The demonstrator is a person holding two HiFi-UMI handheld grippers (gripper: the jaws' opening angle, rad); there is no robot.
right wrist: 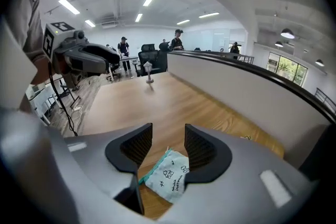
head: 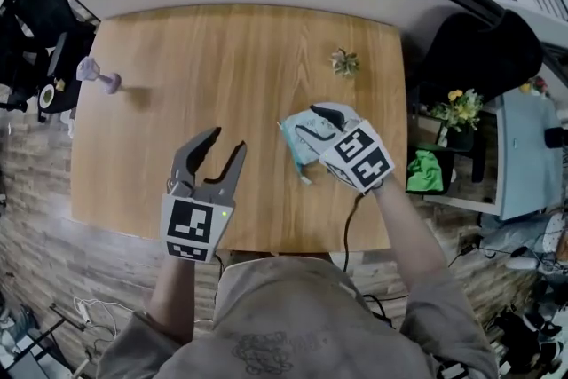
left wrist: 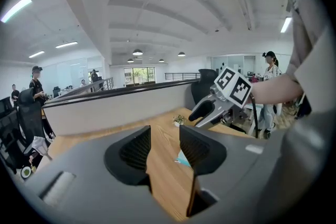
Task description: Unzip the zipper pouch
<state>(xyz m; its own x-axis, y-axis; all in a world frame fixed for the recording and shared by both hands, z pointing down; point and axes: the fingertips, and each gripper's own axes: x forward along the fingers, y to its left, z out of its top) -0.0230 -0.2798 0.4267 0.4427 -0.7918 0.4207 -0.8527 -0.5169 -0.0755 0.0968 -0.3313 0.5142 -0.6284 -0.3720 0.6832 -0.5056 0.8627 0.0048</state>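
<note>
On the wooden table (head: pixel 222 40), near-right part: zipper pouch (right wrist: pixel 169 180) lies flat, pale blue fabric with small prints, looks zipped shut.
Zipper: teal strip (right wrist: pixel 154 166) along the pouch's long edge facing the left gripper's side. Can't make out the puller for sure.
Right gripper (right wrist: pixel 168 141): jaws wide apart, tilted down right over the pouch. The pouch shows in the gap below the jaws and the pads aren't pressing on it. Holding nothing.
Left gripper (head: pixel 226 140): jaws wide, empty, only bare tabletop between them. It hovers over the near-left part of the table, apart from the pouch.
Other items: small plant sprig (head: pixel 344 61) further back on the right, small purple object (head: pixel 98 75) at the far left. Both well clear of the work.
Handling (my read): pouch is light, soft and floppy. It'll slide on the smooth wood and bunch up if pulled from one end only. Not fragile.
Where to grip: one gripper pinches the fabric corner at the closed end of the zipper as an anchor, and the other takes the puller tab, narrow pinch, and pulls along the teal strip.
Risk: puller is small and may slip from the pads, and an unanchored pouch just drags along.
Task stage: approach only, nothing gripped yet.
</note>
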